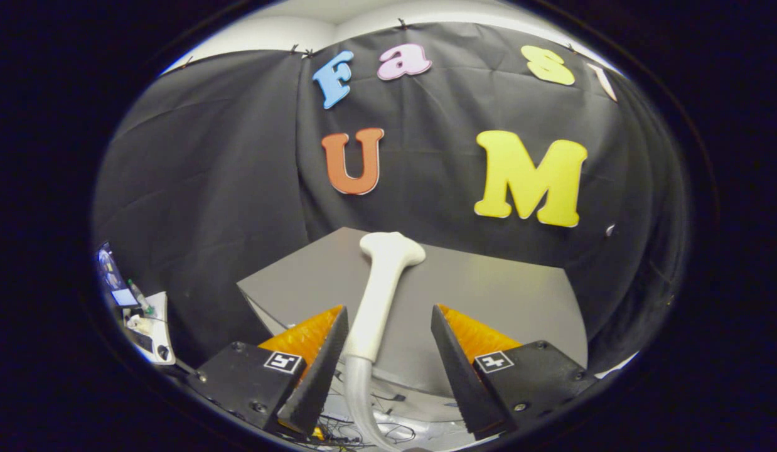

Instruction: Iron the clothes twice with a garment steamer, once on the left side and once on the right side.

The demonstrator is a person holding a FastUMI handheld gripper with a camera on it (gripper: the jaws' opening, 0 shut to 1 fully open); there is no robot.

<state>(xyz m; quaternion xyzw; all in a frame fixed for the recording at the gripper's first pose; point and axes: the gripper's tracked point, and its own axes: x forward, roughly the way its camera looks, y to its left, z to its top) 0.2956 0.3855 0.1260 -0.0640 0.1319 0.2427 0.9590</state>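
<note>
A white garment steamer head [382, 289] lies on a grey table [508, 295], its wide nozzle end pointing away from me toward the black cloth wall. Its handle runs back between my fingers, closer to the left one, which stands right beside it; the right finger is well apart from it. A pale hose [360, 392] leaves the handle's near end and curves down past the table's front edge. My gripper [390, 312] is open around the handle, not pressing on it.
Black cloth hangs close behind and to both sides of the table. Low to the left stands a small white surface [151, 326] with a screen and some small gear. Loose cables [376, 433] lie on the floor below the fingers.
</note>
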